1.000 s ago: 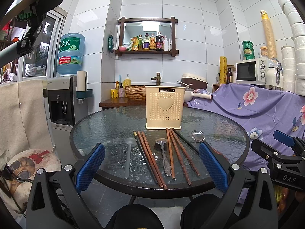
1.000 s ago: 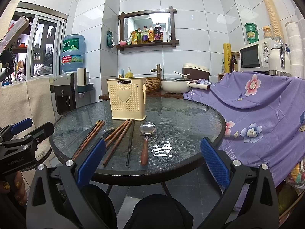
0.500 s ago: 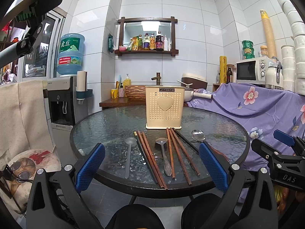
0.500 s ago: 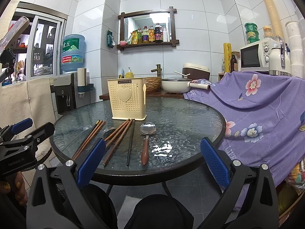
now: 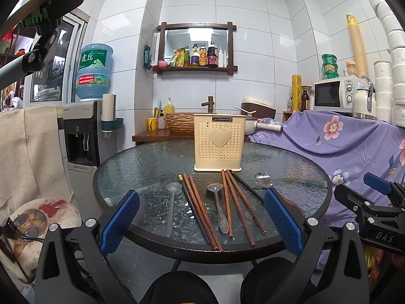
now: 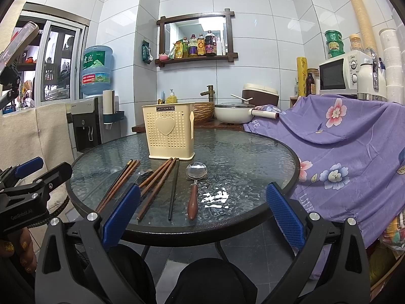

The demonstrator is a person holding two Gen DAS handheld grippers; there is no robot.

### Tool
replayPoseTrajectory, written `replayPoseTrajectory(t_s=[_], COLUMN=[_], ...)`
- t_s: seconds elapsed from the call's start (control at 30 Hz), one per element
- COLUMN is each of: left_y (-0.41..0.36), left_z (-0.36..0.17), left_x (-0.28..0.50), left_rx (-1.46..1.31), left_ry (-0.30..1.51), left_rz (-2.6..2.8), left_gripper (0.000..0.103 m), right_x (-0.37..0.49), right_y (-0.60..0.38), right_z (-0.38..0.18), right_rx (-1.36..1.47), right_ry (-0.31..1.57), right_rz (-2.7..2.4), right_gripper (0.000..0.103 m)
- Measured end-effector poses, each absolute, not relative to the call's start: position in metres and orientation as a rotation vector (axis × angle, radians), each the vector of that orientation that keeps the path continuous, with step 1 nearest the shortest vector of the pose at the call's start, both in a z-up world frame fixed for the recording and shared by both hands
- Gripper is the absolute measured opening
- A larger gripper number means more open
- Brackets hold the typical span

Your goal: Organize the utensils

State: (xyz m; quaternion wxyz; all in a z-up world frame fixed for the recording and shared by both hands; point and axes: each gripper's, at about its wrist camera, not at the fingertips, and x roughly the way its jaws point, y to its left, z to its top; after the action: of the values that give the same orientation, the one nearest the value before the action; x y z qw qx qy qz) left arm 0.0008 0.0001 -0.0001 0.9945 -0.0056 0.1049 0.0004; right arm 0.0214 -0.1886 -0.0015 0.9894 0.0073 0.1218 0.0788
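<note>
Left gripper [image 5: 201,224] hovering at the near edge of the round glass table [image 5: 141,167], blue pads spread wide, gripping nothing. Right gripper [image 6: 202,212] hovering likewise at the table's near edge, pads wide apart, nothing between them.

Cream utensil holder [image 5: 219,142] standing upright toward the far side of the table, heart facing the cameras; contents not visible.

Lying flat in front of the holder, handles pointing toward the grippers, left to right in the left wrist view:
- translucent spoon [image 5: 170,207]
- dark chopstick beside two brown ones [image 5: 202,211]
- metal spoon [image 5: 219,209]
- brown chopsticks [image 5: 236,205], fanning outward
- black chopstick [image 5: 246,183]
- wooden-handled spoon [image 6: 194,190], bowl up, partly hiding behind the left gripper's right pad in the left wrist view.

All utensils resting on the glass, none touching either gripper.

Purple floral cloth [image 6: 341,136] draping over the counter at right. Water dispenser [image 5: 86,131] standing at left behind the table.
</note>
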Motion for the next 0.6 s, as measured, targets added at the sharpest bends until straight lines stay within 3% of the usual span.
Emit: replayPoseTrajectory(t_s=[0.6], left_y=[0.011], left_z=[-0.004], left_x=[0.0], left_rx=[-0.013], left_ry=[0.212], left_rz=[0.001], left_gripper=[0.097], right_x=[0.022], right_y=[-0.19], right_z=[-0.001], right_rx=[0.014], right_ry=[0.246], right_rz=[0.158], right_gripper=[0.098])
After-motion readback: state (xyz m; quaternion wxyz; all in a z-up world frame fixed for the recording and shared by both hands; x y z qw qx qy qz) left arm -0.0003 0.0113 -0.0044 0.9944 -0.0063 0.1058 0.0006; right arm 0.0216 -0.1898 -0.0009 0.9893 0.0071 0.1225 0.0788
